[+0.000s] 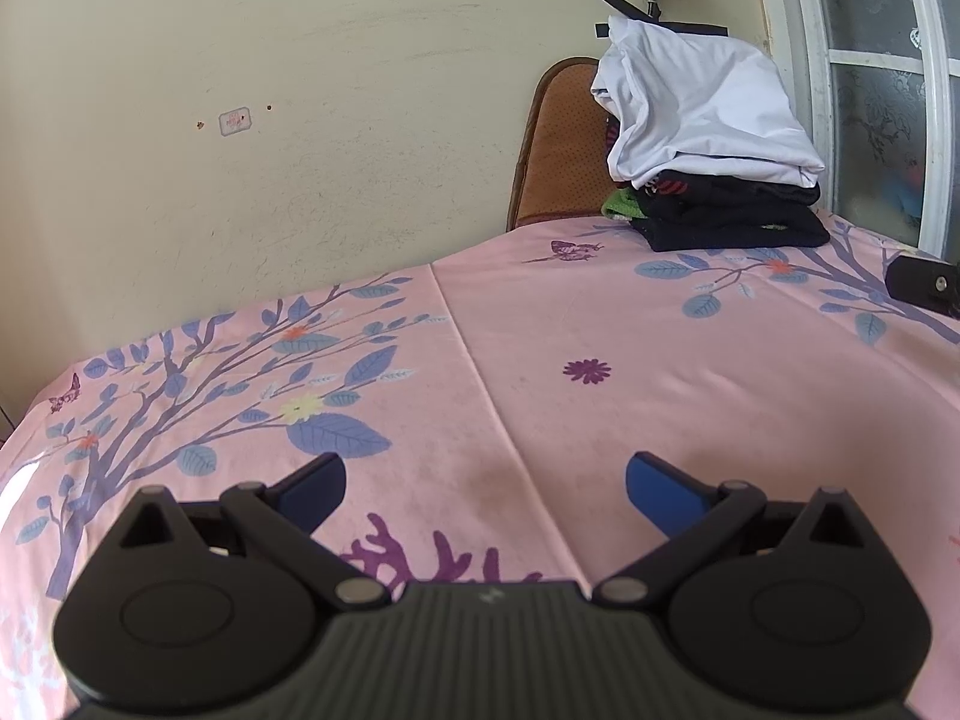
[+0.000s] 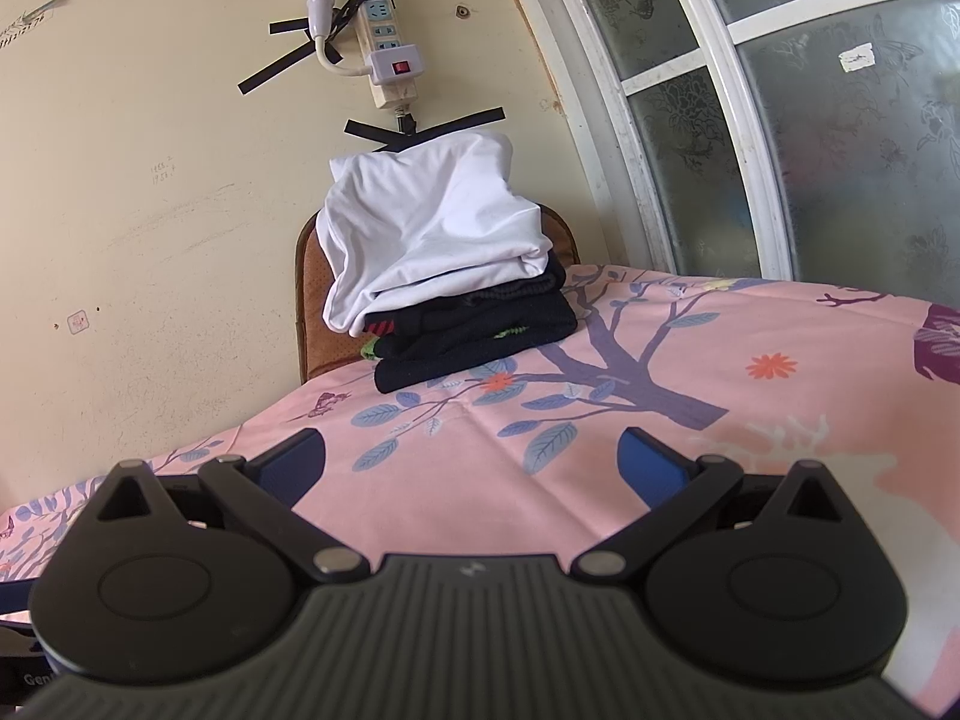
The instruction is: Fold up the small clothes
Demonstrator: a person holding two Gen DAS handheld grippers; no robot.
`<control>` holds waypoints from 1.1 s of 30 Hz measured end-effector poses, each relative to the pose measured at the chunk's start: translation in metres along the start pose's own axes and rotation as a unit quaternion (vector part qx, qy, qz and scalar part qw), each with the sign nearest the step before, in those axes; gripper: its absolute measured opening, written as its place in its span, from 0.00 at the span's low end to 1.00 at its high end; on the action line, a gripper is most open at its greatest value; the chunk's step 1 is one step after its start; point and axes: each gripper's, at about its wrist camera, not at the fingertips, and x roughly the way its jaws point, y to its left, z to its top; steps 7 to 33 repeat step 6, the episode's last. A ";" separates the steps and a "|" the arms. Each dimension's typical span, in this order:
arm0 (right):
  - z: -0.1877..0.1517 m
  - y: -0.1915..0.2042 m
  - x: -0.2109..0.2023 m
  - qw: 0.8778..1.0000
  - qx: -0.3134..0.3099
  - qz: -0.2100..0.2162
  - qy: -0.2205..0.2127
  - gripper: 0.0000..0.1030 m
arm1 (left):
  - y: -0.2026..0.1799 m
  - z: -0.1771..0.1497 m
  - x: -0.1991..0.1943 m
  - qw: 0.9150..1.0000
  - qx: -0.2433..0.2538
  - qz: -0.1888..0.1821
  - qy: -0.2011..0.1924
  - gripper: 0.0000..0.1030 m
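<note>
A stack of folded clothes point(image 1: 732, 204) stands at the far corner of the table: dark garments below, a white garment point(image 1: 696, 108) draped on top. The right wrist view shows the same stack point(image 2: 480, 330) with the white garment point(image 2: 432, 234) over it. My left gripper point(image 1: 486, 483) hovers open over the pink floral cloth point(image 1: 540, 324), blue pads wide apart, nothing between them. My right gripper point(image 2: 471, 462) is also open and empty, a short way in front of the stack. Part of the right gripper point(image 1: 921, 285) shows at the right edge of the left wrist view.
A brown chair back point(image 1: 558, 144) rises behind the table beside the stack. A power strip point(image 2: 387, 54) with a lamp is taped to the wall above. A frosted glass window point(image 2: 810, 120) runs along the right. The table's far edge meets the wall.
</note>
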 end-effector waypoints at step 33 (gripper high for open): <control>0.000 0.000 -0.001 1.000 -0.003 0.001 -0.001 1.00 | 0.002 0.001 0.001 1.000 -0.007 -0.008 -0.003 1.00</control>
